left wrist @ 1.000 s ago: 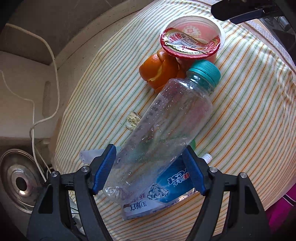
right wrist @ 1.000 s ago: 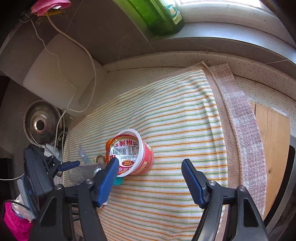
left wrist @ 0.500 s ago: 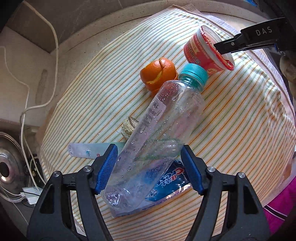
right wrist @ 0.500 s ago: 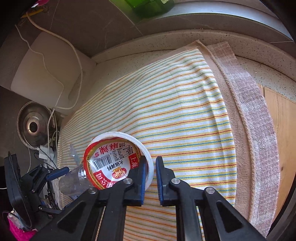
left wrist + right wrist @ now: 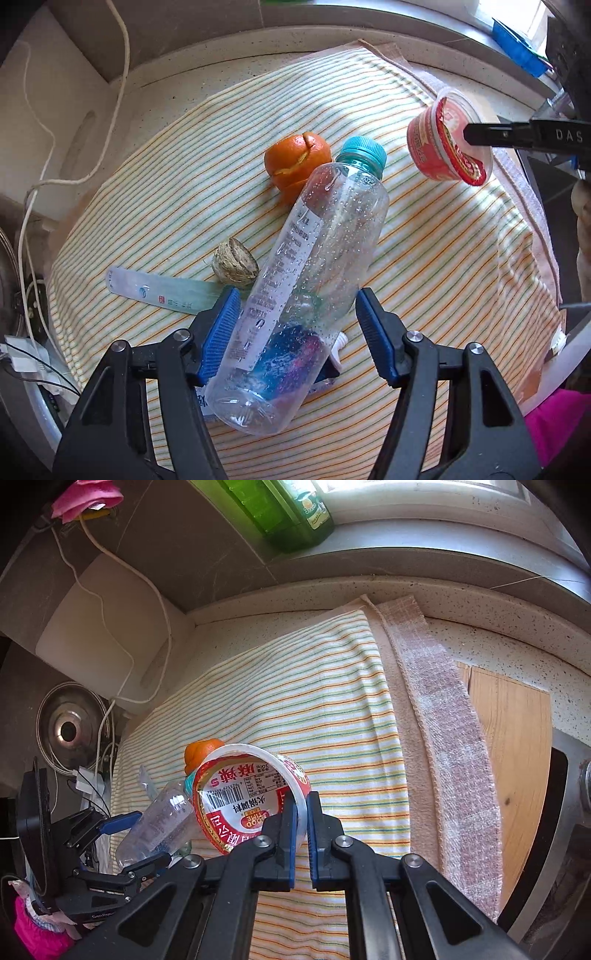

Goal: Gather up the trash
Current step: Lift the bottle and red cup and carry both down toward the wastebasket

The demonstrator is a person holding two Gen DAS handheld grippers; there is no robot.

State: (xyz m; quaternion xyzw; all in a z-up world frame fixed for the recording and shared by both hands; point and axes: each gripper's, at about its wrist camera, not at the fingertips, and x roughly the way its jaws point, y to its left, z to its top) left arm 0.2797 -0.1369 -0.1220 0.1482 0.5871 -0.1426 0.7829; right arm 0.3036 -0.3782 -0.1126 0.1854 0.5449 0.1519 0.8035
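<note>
Now the red sauce cup hangs tilted above the striped cloth, its rim pinched between the closed fingers of the right gripper; its peeled foil lid with a barcode faces that gripper's camera. From the left wrist view the same cup sits at about two o'clock, clear of the cloth, with the black tip of the right gripper clamped on its rim.

Below it, the clear plastic bottle with a teal cap lies on the cloth, cap toward twelve o'clock, its lower body between the blue pads of the left gripper. Those fingers have just been closing in; the left pad is against or just beside the bottle's side, the right pad stands a little apart from it, so the bottle is not yet gripped.

At eleven o'clock from the bottle's cap rests an orange peel. At nine o'clock from the bottle's middle lie a small brown husk-like scrap and a flat pale wrapper. A blue toothpaste tube shows under the bottle's base.

Round the cloth runs the speckled bench, with a green bottle on the sill at twelve o'clock.
</note>
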